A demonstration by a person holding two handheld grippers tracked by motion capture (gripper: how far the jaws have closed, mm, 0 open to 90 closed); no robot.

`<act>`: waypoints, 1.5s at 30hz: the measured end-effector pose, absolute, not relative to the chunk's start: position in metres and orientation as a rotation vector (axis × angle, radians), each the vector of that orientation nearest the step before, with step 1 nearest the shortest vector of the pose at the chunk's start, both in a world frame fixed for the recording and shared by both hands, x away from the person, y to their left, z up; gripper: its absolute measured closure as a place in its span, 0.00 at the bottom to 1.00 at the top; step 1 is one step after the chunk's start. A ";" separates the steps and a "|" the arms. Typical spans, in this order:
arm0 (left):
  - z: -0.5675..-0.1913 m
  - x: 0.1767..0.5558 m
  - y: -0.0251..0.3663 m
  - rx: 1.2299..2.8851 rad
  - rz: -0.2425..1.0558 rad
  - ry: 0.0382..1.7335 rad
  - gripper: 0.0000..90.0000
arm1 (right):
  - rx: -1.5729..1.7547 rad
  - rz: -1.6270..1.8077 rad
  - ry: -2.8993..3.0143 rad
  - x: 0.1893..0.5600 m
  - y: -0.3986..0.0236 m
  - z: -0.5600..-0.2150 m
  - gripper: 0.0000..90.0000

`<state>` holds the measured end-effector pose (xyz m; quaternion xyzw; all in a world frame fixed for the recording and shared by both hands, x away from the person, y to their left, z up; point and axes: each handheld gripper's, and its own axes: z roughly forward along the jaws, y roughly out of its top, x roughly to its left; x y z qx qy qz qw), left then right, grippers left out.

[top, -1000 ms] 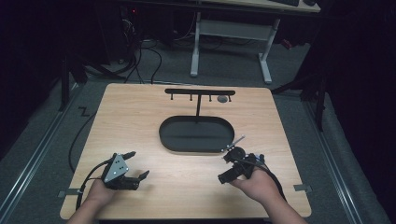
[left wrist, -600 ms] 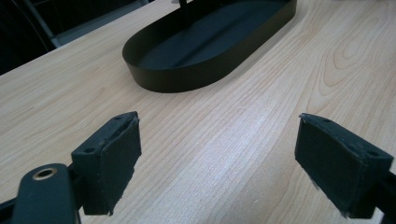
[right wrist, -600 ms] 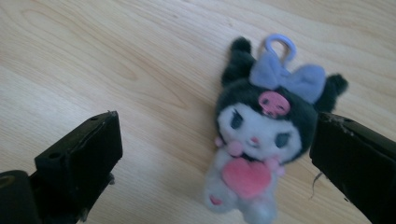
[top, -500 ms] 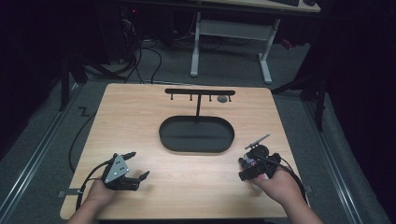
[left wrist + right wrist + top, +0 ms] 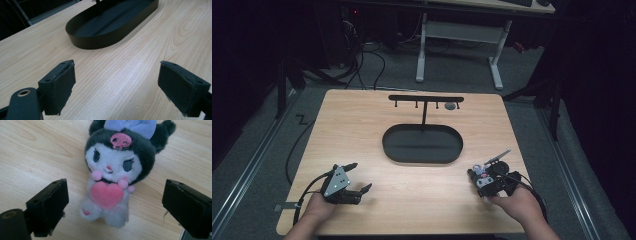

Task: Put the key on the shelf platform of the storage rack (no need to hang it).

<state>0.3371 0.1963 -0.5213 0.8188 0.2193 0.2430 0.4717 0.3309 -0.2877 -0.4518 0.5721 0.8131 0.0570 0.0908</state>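
Note:
A small plush doll (image 5: 112,177) with black ears, a lilac bow and a pink heart lies on its back on the wooden table (image 5: 362,130). My right gripper (image 5: 115,205) hovers over it with a jaw on either side. The jaws have just been closing, but neither pad touches the doll. From above, the doll (image 5: 481,172) peeks out under the right gripper (image 5: 477,179) near the table's front right. My left gripper (image 5: 362,176) rests at the front left, open and holding nothing; the left gripper view shows bare wood between its pads (image 5: 60,85).
A black oval tray (image 5: 422,157) sits in the middle of the table, also seen ahead of the left gripper (image 5: 100,43). A black T-shaped hook rack (image 5: 426,98) rises from its far side, with a small round grey thing (image 5: 450,106) hanging on it.
My right gripper has moved to the right, away from the tray's right end, toward the table's front right corner. The left gripper has stayed put.

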 end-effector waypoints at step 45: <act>-0.522 0.336 0.196 2.013 0.600 0.535 0.17 | 1.711 0.189 2.455 0.329 -0.288 -0.471 0.51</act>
